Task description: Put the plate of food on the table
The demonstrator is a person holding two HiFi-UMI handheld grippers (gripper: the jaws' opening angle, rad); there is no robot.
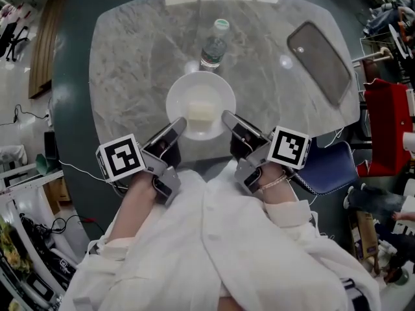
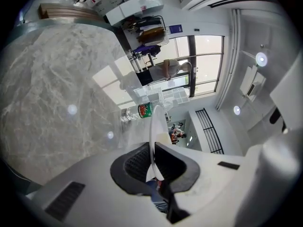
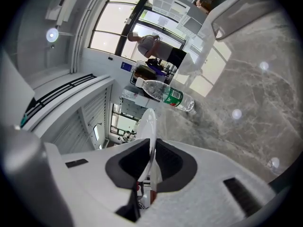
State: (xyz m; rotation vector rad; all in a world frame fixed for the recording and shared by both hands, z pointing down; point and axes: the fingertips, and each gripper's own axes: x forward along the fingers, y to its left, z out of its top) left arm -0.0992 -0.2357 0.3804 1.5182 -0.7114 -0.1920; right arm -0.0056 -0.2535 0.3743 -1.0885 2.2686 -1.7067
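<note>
From my station, the plate [image 1: 220, 92] was white, the block of food [image 1: 200, 113] on it pale yellow, and the table [image 1: 130, 76] grey marble with white veins. The bottle [image 1: 213, 44] was clear with a pale green cap and a red-and-green label. The left gripper [image 1: 176, 128] and right gripper [image 1: 228, 118] had black-lined jaws, light grey bodies and black-and-white marker cubes.

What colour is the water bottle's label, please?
Green and red label; clearest in the right gripper view.

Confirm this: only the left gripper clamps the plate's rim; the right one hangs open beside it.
Not so: the right gripper is shut on the plate rim too, as the right gripper view shows. The left gripper does clamp it.
</note>
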